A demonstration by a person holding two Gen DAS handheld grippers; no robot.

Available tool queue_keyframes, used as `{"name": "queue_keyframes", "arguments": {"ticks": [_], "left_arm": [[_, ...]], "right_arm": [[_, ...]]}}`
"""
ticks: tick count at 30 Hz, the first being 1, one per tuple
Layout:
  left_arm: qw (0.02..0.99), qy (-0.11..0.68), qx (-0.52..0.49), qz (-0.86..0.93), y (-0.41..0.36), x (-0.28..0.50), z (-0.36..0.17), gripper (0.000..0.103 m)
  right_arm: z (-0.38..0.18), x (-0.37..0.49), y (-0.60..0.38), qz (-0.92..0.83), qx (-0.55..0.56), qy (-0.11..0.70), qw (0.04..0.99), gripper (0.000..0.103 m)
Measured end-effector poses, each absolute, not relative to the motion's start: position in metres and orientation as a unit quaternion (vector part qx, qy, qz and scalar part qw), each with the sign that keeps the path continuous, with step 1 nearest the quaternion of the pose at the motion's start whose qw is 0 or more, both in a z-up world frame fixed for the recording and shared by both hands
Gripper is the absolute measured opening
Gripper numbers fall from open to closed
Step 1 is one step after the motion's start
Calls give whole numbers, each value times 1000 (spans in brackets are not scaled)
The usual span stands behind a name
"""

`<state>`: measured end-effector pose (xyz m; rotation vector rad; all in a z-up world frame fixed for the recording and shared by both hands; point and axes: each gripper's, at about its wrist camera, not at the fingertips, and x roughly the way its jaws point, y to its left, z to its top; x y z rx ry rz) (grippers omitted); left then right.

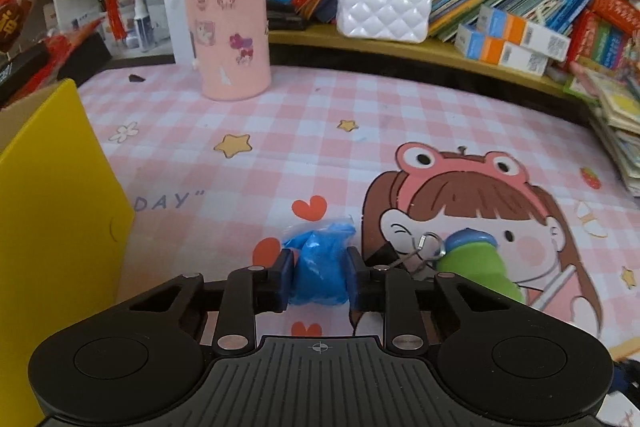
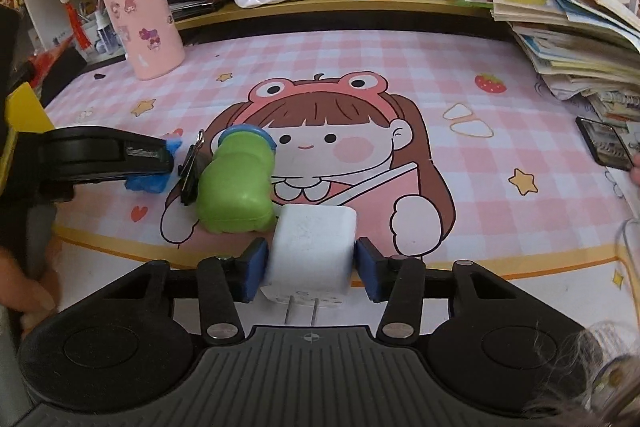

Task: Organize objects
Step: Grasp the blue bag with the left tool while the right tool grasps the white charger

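Note:
A crumpled blue plastic bag (image 1: 318, 269) lies on the pink checked mat (image 1: 280, 155), and my left gripper (image 1: 320, 255) is shut on it, pads pressing both sides. In the right wrist view the same bag (image 2: 146, 183) shows under the left gripper's black finger (image 2: 132, 157). My right gripper (image 2: 312, 259) is shut on a white plug charger (image 2: 312, 247), prongs pointing back toward the camera. A green toy with a blue rim (image 2: 236, 183) lies just left of the charger, with a black binder clip (image 2: 190, 171) against it. Toy (image 1: 476, 267) and clip (image 1: 424, 251) sit right of the left gripper.
A yellow box (image 1: 52, 227) stands close on the left. A pink sticker-covered cylinder (image 1: 230, 27) stands at the mat's back left. A white quilted purse (image 1: 382, 9) and books fill the shelf behind. Stacked magazines (image 2: 568, 39) and a phone (image 2: 604, 147) sit at the right.

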<state>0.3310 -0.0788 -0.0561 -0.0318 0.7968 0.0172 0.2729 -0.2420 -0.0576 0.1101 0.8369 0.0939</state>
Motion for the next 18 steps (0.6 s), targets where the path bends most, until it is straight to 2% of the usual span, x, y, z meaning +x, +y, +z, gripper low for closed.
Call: {"name": "queue_keyframes", "arguments": {"ticks": [10, 18], "left_arm": [[930, 363, -44, -37, -69, 260, -23, 25], [928, 365, -48, -61, -54, 196, -18, 25]], "right_arm": [[-43, 242, -245, 38, 52, 390, 918, 43], [-27, 197, -236, 35, 43, 384, 922, 43]]}}
